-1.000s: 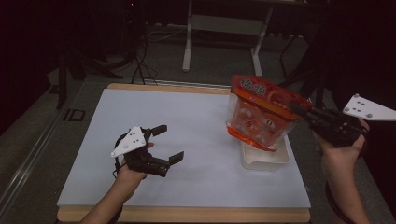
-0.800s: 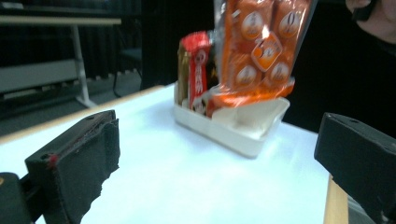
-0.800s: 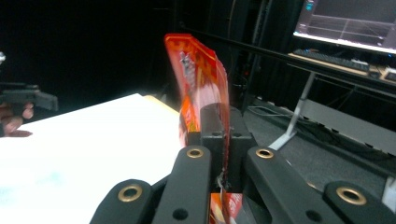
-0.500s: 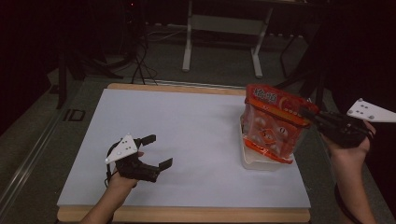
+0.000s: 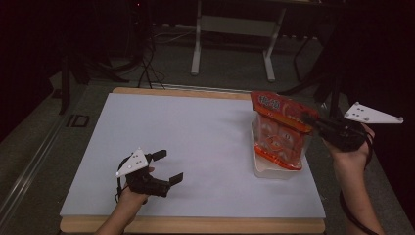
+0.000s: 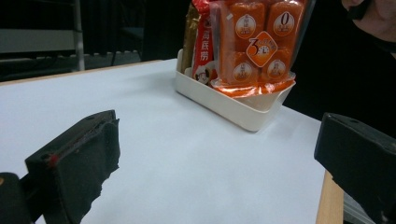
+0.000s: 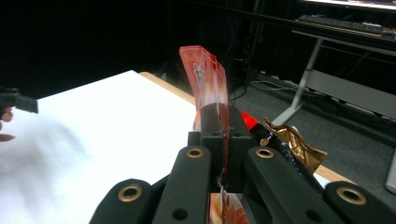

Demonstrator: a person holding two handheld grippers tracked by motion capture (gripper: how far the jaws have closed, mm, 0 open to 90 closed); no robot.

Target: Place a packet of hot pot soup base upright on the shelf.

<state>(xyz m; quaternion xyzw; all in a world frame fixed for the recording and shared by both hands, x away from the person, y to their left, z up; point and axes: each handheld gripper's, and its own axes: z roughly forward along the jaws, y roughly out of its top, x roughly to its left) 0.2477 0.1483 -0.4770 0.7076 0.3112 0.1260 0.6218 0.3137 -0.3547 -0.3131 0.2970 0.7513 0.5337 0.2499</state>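
Observation:
An orange snack bag (image 5: pixel 281 132) with several orange packs inside stands upright, its bottom in a white tray (image 5: pixel 274 172) at the table's right. My right gripper (image 5: pixel 313 120) is shut on the bag's top seal, which rises as a red strip (image 7: pixel 205 74) above the pinching jaws (image 7: pixel 224 121). My left gripper (image 5: pixel 170 165) hovers low over the table's front left, open with nothing between its jaws (image 6: pixel 215 158). In the left gripper view the bag (image 6: pixel 254 42) and the tray (image 6: pixel 233 105) stand far ahead.
A red-and-gold packet (image 6: pixel 203 42) stands in the tray behind the bag; its crinkled gold end (image 7: pixel 289 144) lies beside my right jaws. The white table top (image 5: pixel 195 137) stretches between the two grippers. Metal desk legs (image 5: pixel 198 44) stand beyond the far edge.
The bag has swung from tilted to upright and sunk into the tray with my right gripper. My left gripper has dropped and drawn back toward the front edge, still open.

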